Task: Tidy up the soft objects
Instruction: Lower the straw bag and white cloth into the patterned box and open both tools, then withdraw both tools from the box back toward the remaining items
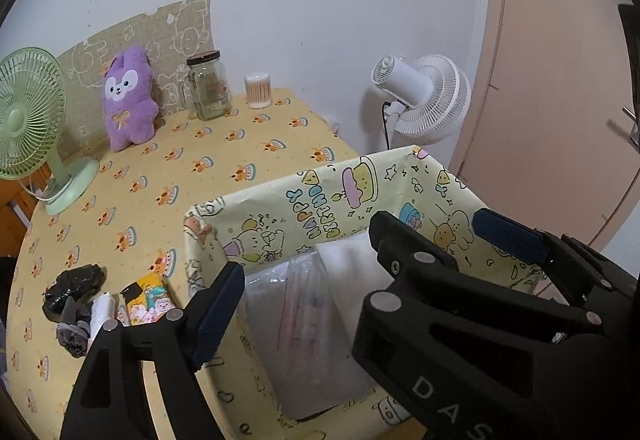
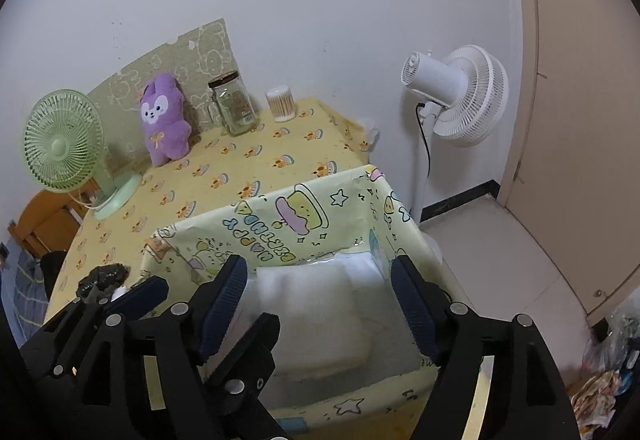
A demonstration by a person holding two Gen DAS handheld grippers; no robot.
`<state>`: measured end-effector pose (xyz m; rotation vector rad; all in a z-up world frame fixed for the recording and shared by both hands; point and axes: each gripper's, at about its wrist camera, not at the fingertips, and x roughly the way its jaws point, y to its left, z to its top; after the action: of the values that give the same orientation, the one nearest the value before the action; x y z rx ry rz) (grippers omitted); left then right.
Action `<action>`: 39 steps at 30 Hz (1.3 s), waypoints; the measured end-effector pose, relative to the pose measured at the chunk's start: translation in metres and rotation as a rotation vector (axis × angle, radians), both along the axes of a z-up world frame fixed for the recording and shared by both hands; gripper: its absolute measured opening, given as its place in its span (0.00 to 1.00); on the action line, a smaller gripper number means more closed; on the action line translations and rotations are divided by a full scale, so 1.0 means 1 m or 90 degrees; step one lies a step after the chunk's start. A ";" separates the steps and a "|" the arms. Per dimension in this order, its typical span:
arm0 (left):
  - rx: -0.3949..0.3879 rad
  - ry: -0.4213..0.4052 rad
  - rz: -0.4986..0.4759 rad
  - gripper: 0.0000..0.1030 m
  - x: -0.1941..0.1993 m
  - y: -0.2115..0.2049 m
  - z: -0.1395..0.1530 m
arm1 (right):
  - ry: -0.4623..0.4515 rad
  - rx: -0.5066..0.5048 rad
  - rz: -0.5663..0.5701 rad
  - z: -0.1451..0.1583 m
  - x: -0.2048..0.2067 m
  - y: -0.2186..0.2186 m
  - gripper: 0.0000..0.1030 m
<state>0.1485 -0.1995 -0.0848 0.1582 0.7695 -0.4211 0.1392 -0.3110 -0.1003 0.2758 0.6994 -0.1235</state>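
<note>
A yellow cartoon-print box (image 1: pixel 320 199) (image 2: pixel 280 215) stands at the table's near right corner. White padding (image 2: pixel 312 308) and clear plastic bags (image 1: pixel 304 312) lie inside it. My left gripper (image 1: pixel 360 268) is open over the box, empty. My right gripper (image 2: pixel 320 304) is open above the white padding, empty. Left of the box lie a black crumpled item (image 1: pixel 74 286) (image 2: pixel 104 276), a grey bundle (image 1: pixel 74 332), a white roll (image 1: pixel 102 314) and a colourful pack (image 1: pixel 150 298). A purple plush bunny (image 1: pixel 128 99) (image 2: pixel 162 119) leans on the back wall.
A green desk fan (image 1: pixel 28 119) (image 2: pixel 64 143) stands at the table's left. A glass jar (image 1: pixel 208 85) (image 2: pixel 236 103) and a cotton-swab tub (image 1: pixel 259 91) (image 2: pixel 281 103) stand at the back. A white floor fan (image 1: pixel 424 99) (image 2: pixel 460 95) stands right of the table.
</note>
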 end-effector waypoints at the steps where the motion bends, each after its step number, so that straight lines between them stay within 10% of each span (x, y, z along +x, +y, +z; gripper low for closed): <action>1: 0.000 -0.003 0.002 0.83 -0.001 0.002 0.002 | -0.003 -0.001 0.000 0.002 -0.001 0.001 0.78; 39: -0.026 -0.118 0.076 0.96 -0.061 0.088 0.054 | -0.099 -0.066 0.025 0.064 -0.061 0.086 0.96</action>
<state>0.0877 -0.1113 -0.0313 0.1109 0.5844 -0.3040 0.0786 -0.2251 -0.0363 0.1704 0.5416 -0.1001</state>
